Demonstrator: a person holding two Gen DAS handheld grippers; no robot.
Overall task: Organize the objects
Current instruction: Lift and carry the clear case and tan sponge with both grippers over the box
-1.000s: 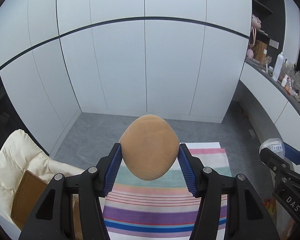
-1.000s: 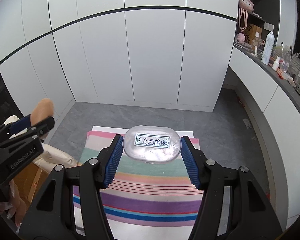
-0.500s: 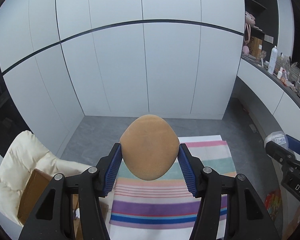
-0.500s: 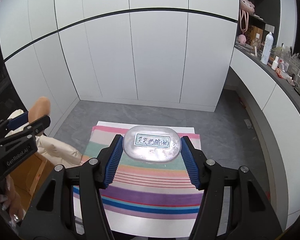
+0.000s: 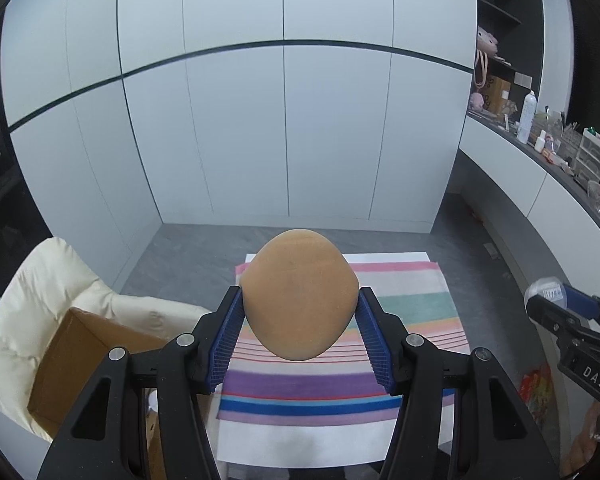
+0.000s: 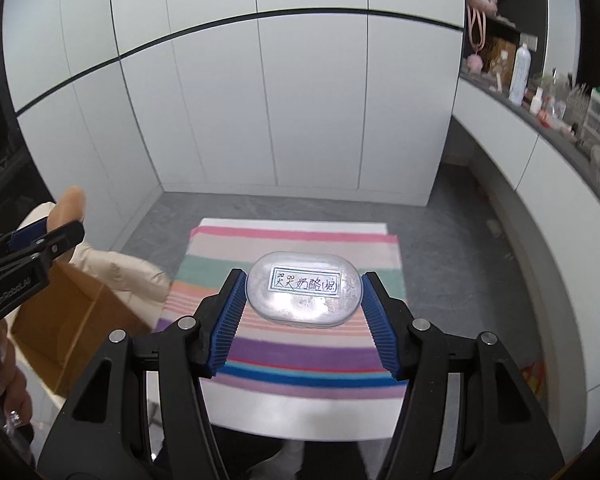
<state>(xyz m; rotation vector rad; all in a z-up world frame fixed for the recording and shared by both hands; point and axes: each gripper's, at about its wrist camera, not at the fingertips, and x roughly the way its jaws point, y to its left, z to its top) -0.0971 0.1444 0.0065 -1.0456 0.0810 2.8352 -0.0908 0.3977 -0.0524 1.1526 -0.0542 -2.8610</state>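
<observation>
My left gripper (image 5: pixel 299 322) is shut on a tan egg-shaped sponge (image 5: pixel 299 294) and holds it in the air above the striped cloth (image 5: pixel 340 384). My right gripper (image 6: pixel 303 306) is shut on a clear oval plastic case (image 6: pixel 305 294) with a handwritten label, also held above the striped cloth (image 6: pixel 296 356). The right gripper shows at the right edge of the left wrist view (image 5: pixel 556 300). The left gripper with the sponge shows at the left edge of the right wrist view (image 6: pixel 56 224).
A white table (image 5: pixel 300 444) lies under the cloth. An open cardboard box (image 5: pixel 72 364) rests on a cream cushioned chair (image 5: pixel 44 296) to the left. White cabinet doors (image 5: pixel 284 128) stand behind. A cluttered dark counter (image 5: pixel 560 156) runs along the right.
Both grippers have risen and drawn back with their objects still held; more of the table's near edge and the cardboard box shows now.
</observation>
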